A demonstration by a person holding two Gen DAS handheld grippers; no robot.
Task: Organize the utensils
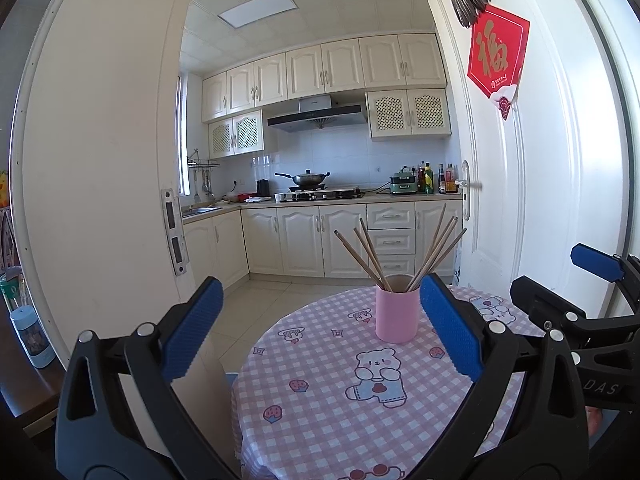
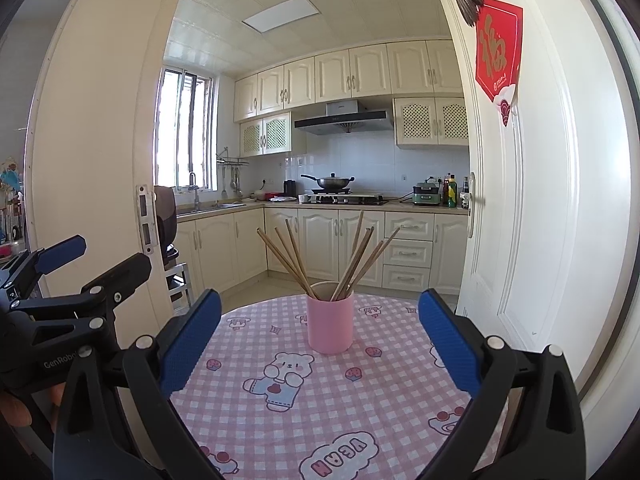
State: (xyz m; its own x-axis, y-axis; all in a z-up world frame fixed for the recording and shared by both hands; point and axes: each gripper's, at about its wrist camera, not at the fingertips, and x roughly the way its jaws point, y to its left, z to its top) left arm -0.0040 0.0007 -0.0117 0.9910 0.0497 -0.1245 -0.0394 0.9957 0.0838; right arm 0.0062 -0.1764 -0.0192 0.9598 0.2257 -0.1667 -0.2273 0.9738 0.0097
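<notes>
A pink cup (image 1: 397, 314) stands upright on a round table with a pink checked cloth (image 1: 320, 400). Several wooden chopsticks (image 1: 400, 252) stand in it, fanned out. The cup (image 2: 330, 325) and chopsticks (image 2: 320, 256) also show in the right wrist view. My left gripper (image 1: 320, 328) is open and empty, held above the table's near edge, short of the cup. My right gripper (image 2: 320, 336) is open and empty, beside the left one. The right gripper shows at the right edge of the left view (image 1: 568, 288); the left gripper shows at the left of the right view (image 2: 96, 272).
The tablecloth (image 2: 320, 420) covers the small table. An open white door (image 1: 520, 160) stands close on the right, a door frame (image 1: 100, 160) on the left. A kitchen with cabinets and a stove (image 1: 320, 194) lies behind. A blue bottle (image 1: 34, 336) stands at far left.
</notes>
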